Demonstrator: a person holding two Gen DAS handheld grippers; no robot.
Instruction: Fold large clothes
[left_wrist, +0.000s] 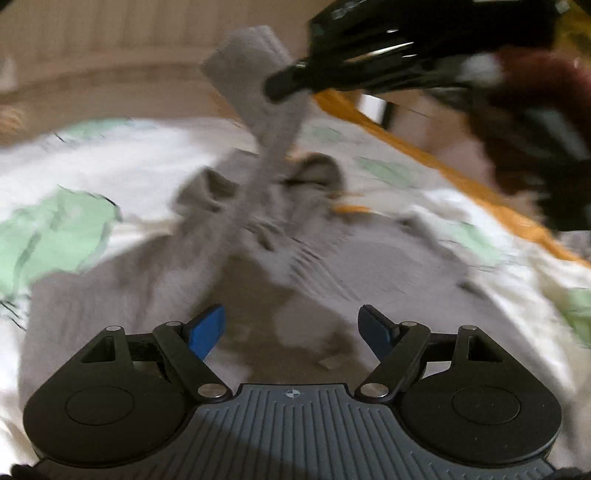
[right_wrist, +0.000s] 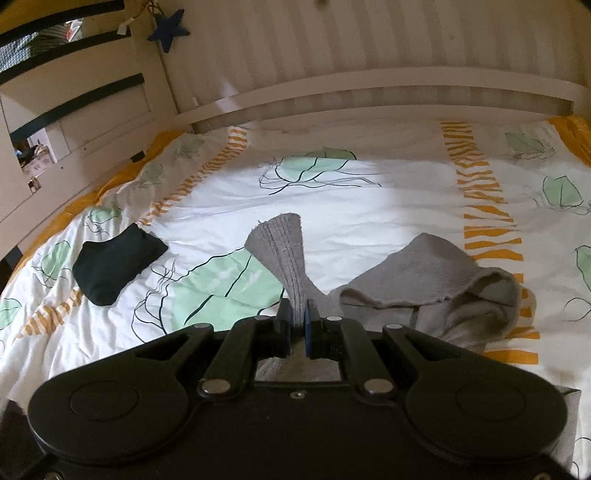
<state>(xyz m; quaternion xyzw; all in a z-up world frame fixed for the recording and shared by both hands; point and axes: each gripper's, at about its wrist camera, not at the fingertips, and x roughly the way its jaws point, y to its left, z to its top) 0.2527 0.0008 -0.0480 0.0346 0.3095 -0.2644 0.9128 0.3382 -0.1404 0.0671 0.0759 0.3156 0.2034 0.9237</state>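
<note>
A grey hoodie (left_wrist: 332, 266) lies spread on the bed, its hood (right_wrist: 480, 295) bunched open at the far end. My right gripper (right_wrist: 297, 317) is shut on the ribbed cuff (right_wrist: 280, 243) of one sleeve. In the left wrist view that sleeve (left_wrist: 266, 140) rises in a taut strip from the hoodie up to the right gripper (left_wrist: 284, 83). My left gripper (left_wrist: 291, 325) hovers open low over the hoodie's body, and nothing lies between its blue pads (left_wrist: 207, 328). The left wrist view is blurred by motion.
The bedcover (right_wrist: 332, 192) is white with green leaves and orange stripes. A dark folded garment (right_wrist: 114, 266) lies on it at the left. A white bed rail (right_wrist: 369, 92) runs along the far side, with a blue star (right_wrist: 168, 27) hanging above. A dark red sleeve (left_wrist: 535, 96) holds the right gripper.
</note>
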